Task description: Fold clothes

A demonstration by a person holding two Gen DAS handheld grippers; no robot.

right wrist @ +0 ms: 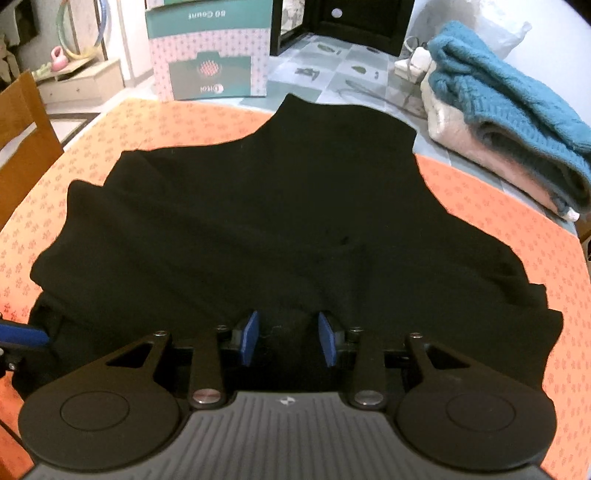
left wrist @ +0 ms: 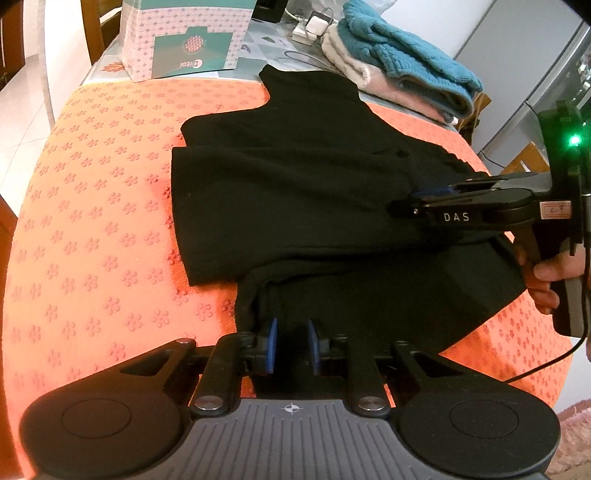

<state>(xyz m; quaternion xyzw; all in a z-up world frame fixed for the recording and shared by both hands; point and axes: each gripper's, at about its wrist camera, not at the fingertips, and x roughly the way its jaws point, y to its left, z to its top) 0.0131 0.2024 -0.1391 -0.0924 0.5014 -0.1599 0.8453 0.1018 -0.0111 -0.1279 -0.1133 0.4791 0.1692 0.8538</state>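
Observation:
A black garment (left wrist: 295, 192) lies partly folded on the orange mat (left wrist: 92, 221). Its near edge is lifted and bunched up to my left gripper (left wrist: 292, 345), whose blue pads (left wrist: 271, 343) are shut on the dark cloth. My right gripper (left wrist: 417, 203) reaches in from the right, held by a hand (left wrist: 543, 284), low over the garment's right side. In the right wrist view, black garment (right wrist: 277, 206) creases run toward my right gripper (right wrist: 289, 339), with cloth filling the gap between its pads (right wrist: 251, 338). One blue pad of the left gripper (right wrist: 26, 334) shows at the left edge.
A stack of folded knitwear, teal (left wrist: 402, 51) over pale pink, sits at the back right. A patterned teal box (left wrist: 184, 40) stands at the back left, with a white charger and cables (left wrist: 306, 29) behind. A wooden chair (right wrist: 22, 122) stands left of the table.

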